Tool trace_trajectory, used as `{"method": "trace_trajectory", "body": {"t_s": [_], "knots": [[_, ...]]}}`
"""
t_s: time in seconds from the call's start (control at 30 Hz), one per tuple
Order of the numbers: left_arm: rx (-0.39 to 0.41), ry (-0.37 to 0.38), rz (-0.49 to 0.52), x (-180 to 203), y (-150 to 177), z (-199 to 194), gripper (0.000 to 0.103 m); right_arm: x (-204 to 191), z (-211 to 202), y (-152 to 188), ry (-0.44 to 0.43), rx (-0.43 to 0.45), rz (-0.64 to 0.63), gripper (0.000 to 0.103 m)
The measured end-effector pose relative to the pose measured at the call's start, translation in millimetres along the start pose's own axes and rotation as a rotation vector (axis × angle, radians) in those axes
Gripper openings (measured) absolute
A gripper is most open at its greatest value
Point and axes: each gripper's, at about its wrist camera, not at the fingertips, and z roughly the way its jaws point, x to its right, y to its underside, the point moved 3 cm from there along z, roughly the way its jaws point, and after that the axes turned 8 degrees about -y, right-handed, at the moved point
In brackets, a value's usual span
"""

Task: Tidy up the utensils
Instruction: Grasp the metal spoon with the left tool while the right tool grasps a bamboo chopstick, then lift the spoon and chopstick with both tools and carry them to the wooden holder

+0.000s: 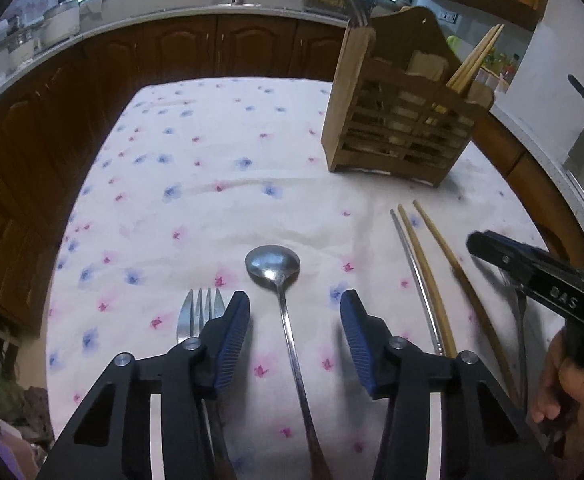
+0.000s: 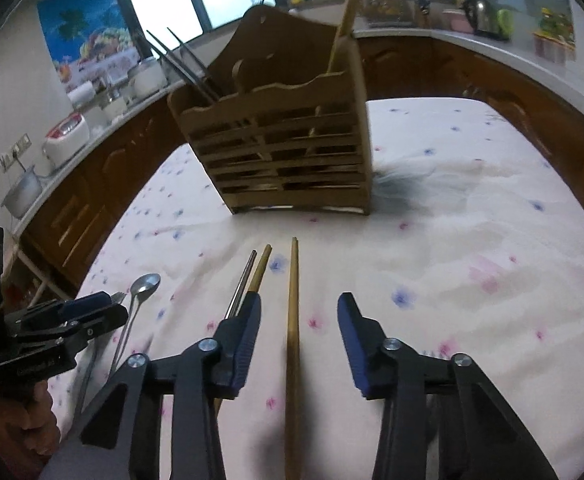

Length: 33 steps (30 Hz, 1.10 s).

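A wooden slatted utensil holder [image 1: 400,120] stands at the back of the flowered tablecloth, with chopsticks and dark utensils in it; it also shows in the right wrist view [image 2: 288,144]. My left gripper [image 1: 295,316] is open, its jaws either side of a metal spoon [image 1: 273,266]. A fork [image 1: 200,312] lies just left of its left finger. My right gripper [image 2: 298,320] is open over a wooden chopstick [image 2: 293,320] lying between its jaws. A second wooden chopstick [image 2: 261,268] and a metal chopstick [image 2: 244,280] lie left of it.
The table [image 1: 212,160] is covered with a white floral cloth. Dark wooden cabinets and a counter with appliances [image 2: 66,132] surround it. Another metal utensil [image 1: 522,320] lies under the right gripper in the left wrist view. A grey furry thing [image 2: 412,184] lies right of the holder.
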Motion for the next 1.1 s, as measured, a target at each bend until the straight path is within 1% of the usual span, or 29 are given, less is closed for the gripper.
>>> {"method": "trace_trajectory", "body": {"t_s": [0.07, 0.13, 0.2, 0.27, 0.33, 0.43, 0.5, 0.57, 0.63, 0.67, 0.9, 1.0, 1.1], "knots": [[-0.012, -0.001, 0.003, 0, -2, 7, 0.040, 1, 10, -4, 0.014, -0.024, -0.006, 0.033], [-0.028, 0.000, 0.000, 0, -4, 14, 0.039, 2, 19, -8, 0.019, -0.045, -0.010, 0.031], [-0.046, 0.004, -0.001, 1, -4, 22, 0.034, 4, 30, -11, 0.040, -0.071, -0.019, 0.025], [-0.038, -0.003, 0.010, 3, -5, 26, 0.033, 6, 38, -12, 0.051, -0.095, -0.028, 0.021], [-0.037, -0.007, 0.022, 5, -7, 28, 0.032, 4, 41, -14, 0.065, -0.097, -0.053, 0.021], [-0.035, -0.014, 0.029, 6, -10, 31, 0.023, 0, 46, -17, 0.074, -0.114, -0.081, 0.022], [-0.033, -0.022, 0.038, 7, -10, 33, 0.010, -6, 52, -19, 0.089, -0.126, -0.111, 0.022], [-0.032, -0.024, 0.042, 8, -10, 32, 0.006, -11, 56, -20, 0.111, -0.134, -0.151, 0.020], [-0.032, -0.015, 0.038, 8, -9, 32, 0.005, -14, 58, -19, 0.133, -0.136, -0.178, 0.011], [-0.031, -0.013, 0.039, 7, -9, 32, 0.005, -13, 57, -19, 0.126, -0.134, -0.173, 0.006], [-0.018, 0.005, 0.033, 5, -7, 24, 0.003, -1, 41, -19, 0.064, -0.096, -0.096, 0.005], [0.005, 0.017, 0.021, 3, -7, 12, 0.003, -1, 23, -24, 0.044, -0.058, -0.079, 0.005], [0.036, 0.034, 0.012, 2, -7, -5, 0.003, -1, -2, -31, -0.001, -0.009, -0.045, 0.005]]}}
